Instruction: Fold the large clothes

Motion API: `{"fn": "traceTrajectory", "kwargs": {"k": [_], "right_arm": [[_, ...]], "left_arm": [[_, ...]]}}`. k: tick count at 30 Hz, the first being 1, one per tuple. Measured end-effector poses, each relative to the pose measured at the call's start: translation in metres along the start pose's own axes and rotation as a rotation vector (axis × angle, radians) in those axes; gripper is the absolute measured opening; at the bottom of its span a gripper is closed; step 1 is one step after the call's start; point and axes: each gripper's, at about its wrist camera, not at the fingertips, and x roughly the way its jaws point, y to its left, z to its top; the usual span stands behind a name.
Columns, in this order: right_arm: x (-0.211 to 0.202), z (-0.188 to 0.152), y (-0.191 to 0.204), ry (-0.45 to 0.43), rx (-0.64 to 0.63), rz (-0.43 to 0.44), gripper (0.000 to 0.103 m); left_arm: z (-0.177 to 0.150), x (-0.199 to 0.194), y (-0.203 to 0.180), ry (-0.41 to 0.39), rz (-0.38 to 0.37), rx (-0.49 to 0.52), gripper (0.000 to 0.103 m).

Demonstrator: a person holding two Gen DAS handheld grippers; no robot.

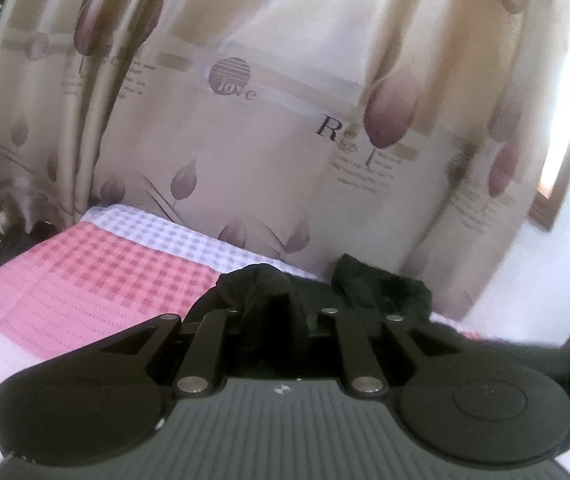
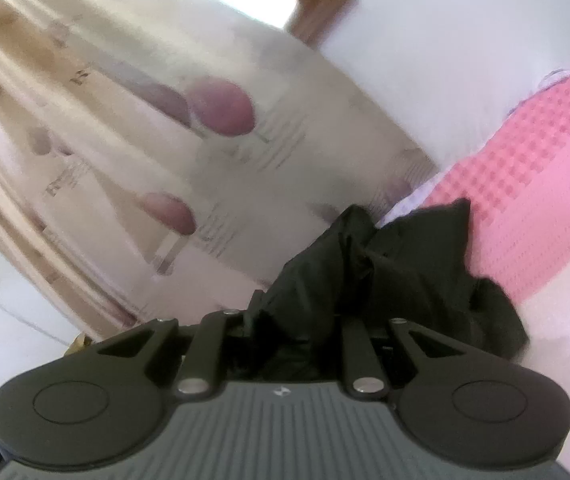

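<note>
While black cloth [image 1: 269, 292] bunches between its jaws, the left gripper [image 1: 273, 312] pinches it; the right gripper [image 2: 297, 312] pinches cloth too, above the pink bedspread [image 1: 97, 272].

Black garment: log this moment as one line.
left gripper: shut on black garment | right gripper: shut on black garment | below: pink checked cloth | behind: curtain
</note>
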Motion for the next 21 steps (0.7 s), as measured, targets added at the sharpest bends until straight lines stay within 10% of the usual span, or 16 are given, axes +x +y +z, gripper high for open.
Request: {"fn": "traceTrajectory", "kwargs": {"k": [17,21], "right_arm": [[0.104,0.038,-0.050,-0.015,0.038,-0.130,0.018],[0.118,0.039,-0.063,-0.026,0.063,-0.147,0.022]], "left_arm": [[0.015,0.106,-0.028,0.006,0.096,0.069,0.028],[0.012,0.117,-0.032,-0.001,0.093,0.083,0.047]]}}
